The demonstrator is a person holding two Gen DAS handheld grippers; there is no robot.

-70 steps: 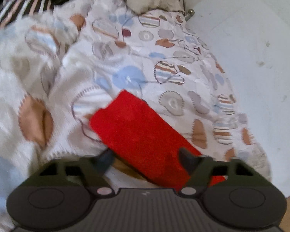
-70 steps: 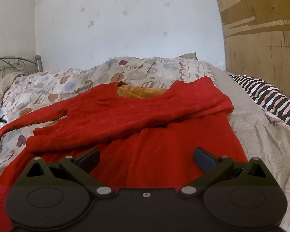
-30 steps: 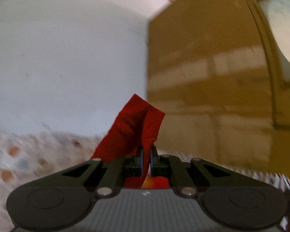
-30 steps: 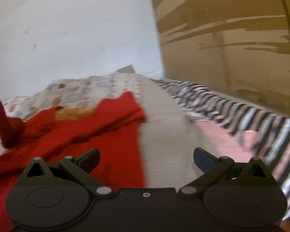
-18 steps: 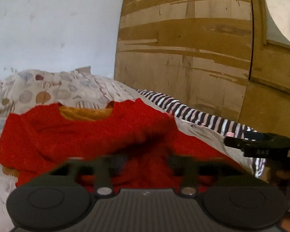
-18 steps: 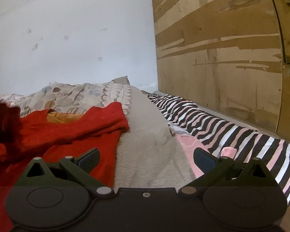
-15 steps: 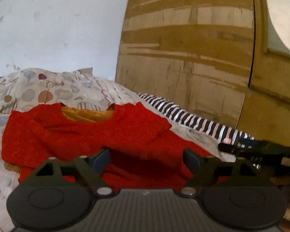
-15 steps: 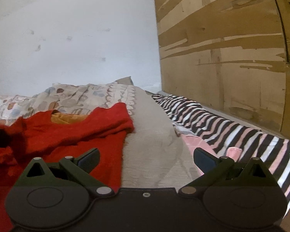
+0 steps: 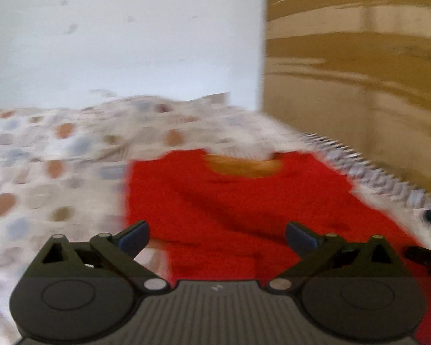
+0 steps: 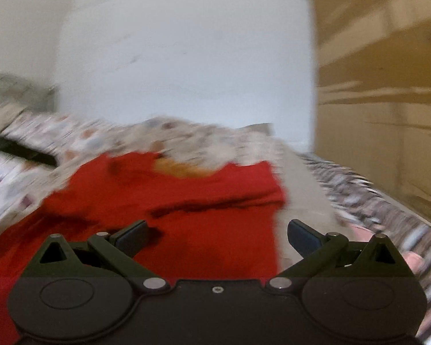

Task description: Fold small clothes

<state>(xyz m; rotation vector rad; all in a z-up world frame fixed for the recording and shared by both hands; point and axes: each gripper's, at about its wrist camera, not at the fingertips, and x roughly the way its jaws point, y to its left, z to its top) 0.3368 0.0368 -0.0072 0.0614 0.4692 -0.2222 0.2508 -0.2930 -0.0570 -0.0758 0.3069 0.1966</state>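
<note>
Now both tools hang released: left tool (image 9: 217, 234), jaws just opened, and right tool (image 10: 217, 234), over the seemingly flat red sweater (image 9: 244, 201), bed (image 9: 57, 172) clear leftward.

A plain white plaster wall (image 9: 123, 46) meets a scuffed brown wooden panel (image 9: 359, 66) behind a bed with spotted quilt (image 9: 43, 155)

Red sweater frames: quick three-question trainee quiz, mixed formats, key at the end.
1. True or false: the left hand-held gripper is clamped on the red sweater.
2. What colour shows inside the sweater's neckline?
A. orange
B. blue
C. green
3. Fill in: the sweater lies on a patterned ____.

Key: 1 false, its jaws have just been opening and nothing is pinched between them; 2 A; 3 bedspread.
</note>
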